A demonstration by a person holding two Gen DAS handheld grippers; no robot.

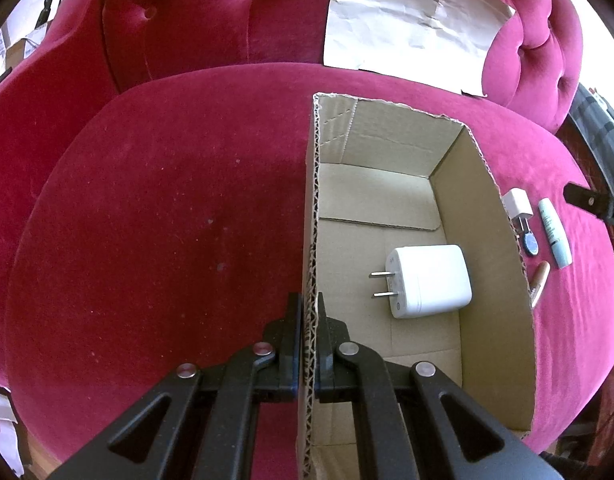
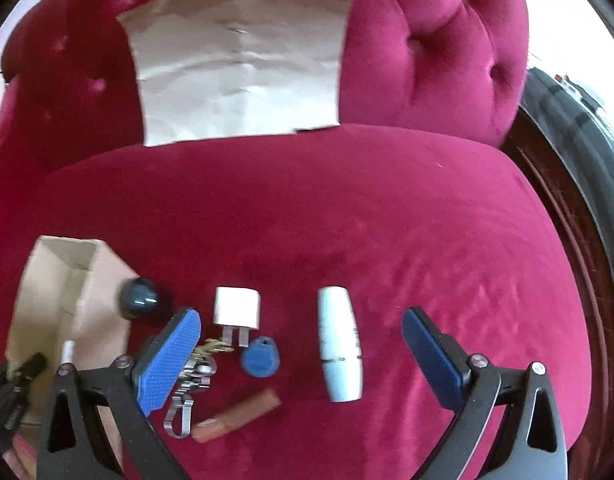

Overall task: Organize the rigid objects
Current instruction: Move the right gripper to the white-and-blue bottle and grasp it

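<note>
An open cardboard box (image 1: 495, 240) stands on the pink velvet seat, with a large white charger (image 1: 429, 282) lying inside. My left gripper (image 1: 308, 305) is shut on the box's left wall. Right of the box lie a small white plug (image 2: 237, 306), a blue key fob (image 2: 260, 356), a pale tube (image 2: 339, 344), a brown tube (image 2: 237, 416), a key bunch with a metal clip (image 2: 191, 384) and a dark ball (image 2: 141, 298). My right gripper (image 2: 303, 356) hangs open just above them, the fob and pale tube between its blue pads (image 2: 431, 356).
A creased sheet of white paper (image 2: 243, 68) leans on the tufted backrest. The box (image 2: 67, 308) sits at the left of the right wrist view. Bare velvet seat (image 1: 167, 220) stretches left of the box. Dark furniture (image 2: 579, 184) borders the seat's right edge.
</note>
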